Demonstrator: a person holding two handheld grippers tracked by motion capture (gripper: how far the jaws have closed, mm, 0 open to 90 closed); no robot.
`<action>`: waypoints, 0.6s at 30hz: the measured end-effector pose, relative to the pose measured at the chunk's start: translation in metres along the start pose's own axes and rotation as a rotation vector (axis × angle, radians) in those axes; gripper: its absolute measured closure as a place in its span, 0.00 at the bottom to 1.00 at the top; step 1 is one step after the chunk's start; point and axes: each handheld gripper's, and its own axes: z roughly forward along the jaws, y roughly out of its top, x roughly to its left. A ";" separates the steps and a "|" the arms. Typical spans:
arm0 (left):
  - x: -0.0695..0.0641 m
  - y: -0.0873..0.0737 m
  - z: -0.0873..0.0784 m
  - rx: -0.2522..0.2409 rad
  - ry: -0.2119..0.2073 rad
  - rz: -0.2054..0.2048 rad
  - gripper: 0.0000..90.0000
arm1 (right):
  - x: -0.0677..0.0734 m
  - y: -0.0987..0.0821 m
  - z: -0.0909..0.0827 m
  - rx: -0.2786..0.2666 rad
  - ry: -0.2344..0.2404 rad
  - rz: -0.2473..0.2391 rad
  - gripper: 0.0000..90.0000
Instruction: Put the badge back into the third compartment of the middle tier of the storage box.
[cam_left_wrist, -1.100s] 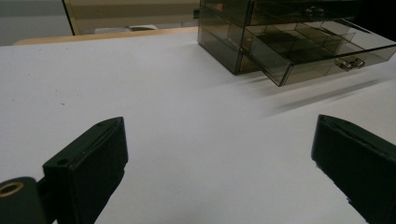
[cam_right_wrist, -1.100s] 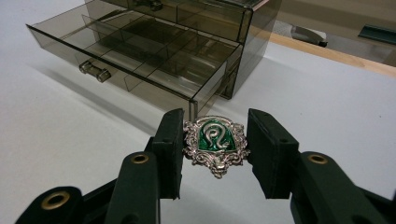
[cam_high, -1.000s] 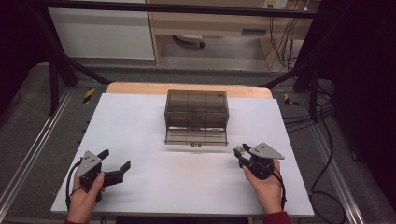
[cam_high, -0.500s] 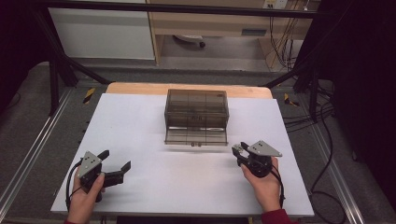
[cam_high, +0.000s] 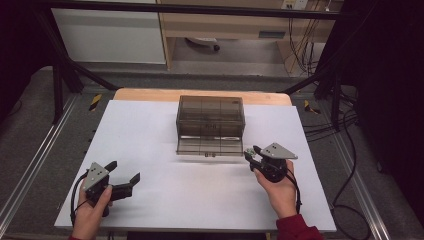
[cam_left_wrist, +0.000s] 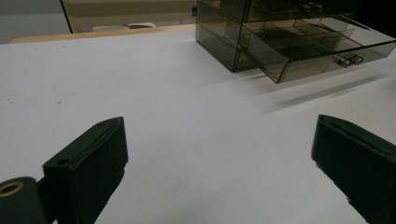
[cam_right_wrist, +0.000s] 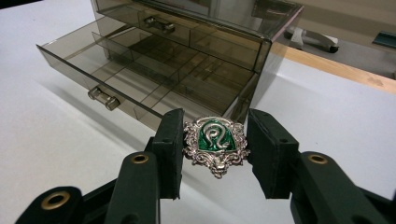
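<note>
High view, organiser: the smoky clear drawer box (cam_high: 210, 117) sits mid-surface, toward the far edge of the white surface (cam_high: 150, 130), its bottom drawer (cam_high: 210, 145) pulled out toward the person, probably so something can be dropped in from above.
High view, right hand-held gripper (cam_high: 250, 154): just off the open drawer's right front corner, jaws aimed at it; a small greenish thing sits at the tips.
High view, left hand-held gripper (cam_high: 123, 175): near the front left, well apart from the box, jaws spread with nothing between; it seems parked out of the way.
Left gripper view, jaws: wide apart over bare surface; the box and open drawer (cam_left_wrist: 317, 49) lie ahead to the right.
Right gripper view, badge: a silver crest with a green enamel centre (cam_right_wrist: 215, 144) is pinched by its two side edges, face toward the camera, lifted clear of the surface.
Right gripper view, drawer: its divided compartments (cam_right_wrist: 154, 79) lie open just beyond the badge, which has not yet reached them.
Judgement: the edge grip likely keeps the badge flat-faced for lowering into a compartment.
</note>
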 end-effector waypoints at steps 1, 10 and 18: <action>0.000 0.000 0.000 0.000 0.000 -0.001 0.04 | 0.001 0.001 0.001 0.000 0.004 0.002 0.64; -0.001 0.000 0.000 -0.001 -0.002 0.001 0.04 | 0.006 0.009 0.007 -0.011 0.018 -0.001 0.64; 0.000 0.000 0.000 0.001 -0.001 0.002 0.04 | 0.010 0.016 0.012 -0.014 0.030 -0.009 0.64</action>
